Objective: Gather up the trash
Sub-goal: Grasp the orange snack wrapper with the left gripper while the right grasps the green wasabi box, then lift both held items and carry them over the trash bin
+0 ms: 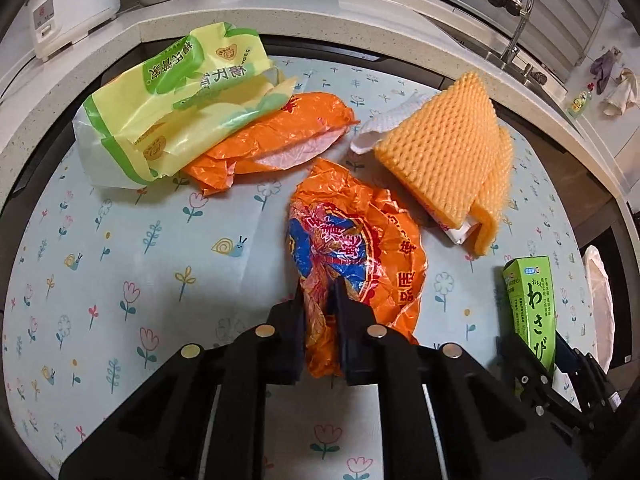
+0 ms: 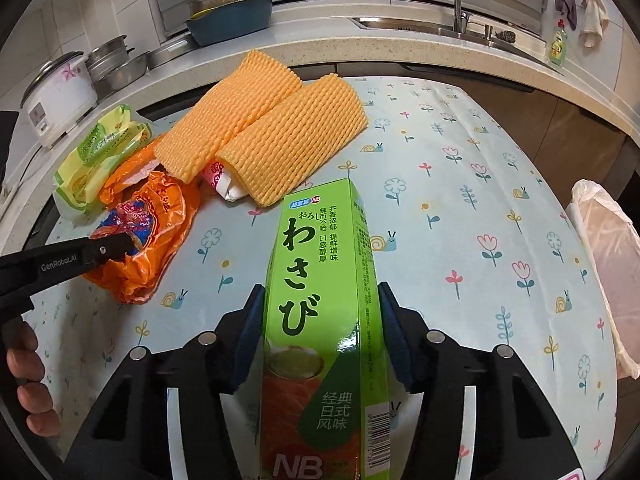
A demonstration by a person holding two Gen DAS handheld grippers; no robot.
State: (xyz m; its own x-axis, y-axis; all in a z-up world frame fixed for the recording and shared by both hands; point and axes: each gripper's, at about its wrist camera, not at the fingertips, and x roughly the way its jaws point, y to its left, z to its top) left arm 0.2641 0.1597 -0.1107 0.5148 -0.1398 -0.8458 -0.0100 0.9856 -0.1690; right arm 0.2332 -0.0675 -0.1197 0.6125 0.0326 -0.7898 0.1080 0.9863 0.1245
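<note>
Left wrist view: the left gripper (image 1: 318, 300) pinches the crinkly orange wrapper (image 1: 356, 248) lying on the flowery tablecloth (image 1: 120, 240); it looks light and floppy. The right gripper (image 2: 322, 308) squeezes the stiff wasabi box (image 2: 320, 280) by its sides.

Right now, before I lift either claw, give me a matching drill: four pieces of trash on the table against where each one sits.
Things:
1. wasabi box
2. orange printed wrapper
3. yellow-green bag
4. orange foam netting

Places:
A. far left, by the counter edge
B. between the left claw pads
C. between the right claw pads
D. far middle, lying over a white wrapper

Pairs: 1-C, 2-B, 3-A, 4-D
</note>
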